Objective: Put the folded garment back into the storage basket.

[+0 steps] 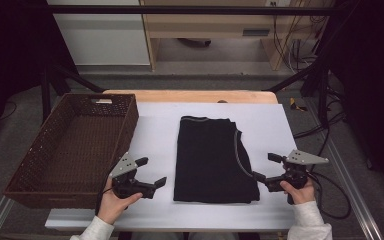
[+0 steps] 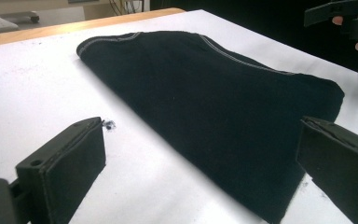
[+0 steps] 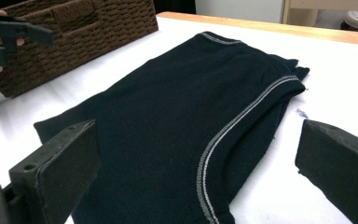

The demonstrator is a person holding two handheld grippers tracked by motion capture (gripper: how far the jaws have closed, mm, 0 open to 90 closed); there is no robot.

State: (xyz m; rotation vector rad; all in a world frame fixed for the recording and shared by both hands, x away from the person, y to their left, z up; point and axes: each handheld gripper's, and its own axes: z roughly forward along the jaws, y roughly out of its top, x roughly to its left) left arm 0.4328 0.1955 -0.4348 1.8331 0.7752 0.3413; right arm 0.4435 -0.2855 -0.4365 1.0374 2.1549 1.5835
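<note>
Both tools, left (image 1: 151,172) and right (image 1: 264,166), gape empty beside folded black garment (image 1: 212,157) with grey-striped trim

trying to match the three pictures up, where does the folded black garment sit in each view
High view: folded black garment at table centre, right of the wicker basket.
Left gripper view: fills the middle.
Right gripper view: runs diagonally through the centre.
Shared landmark: its grey stitched trim.

Black garment (image 1: 210,157) with grey striped trim; dark brown woven basket (image 1: 55,187) at nine o'clock; white table (image 1: 270,125), tan wooden edge at twelve o'clock.
</note>
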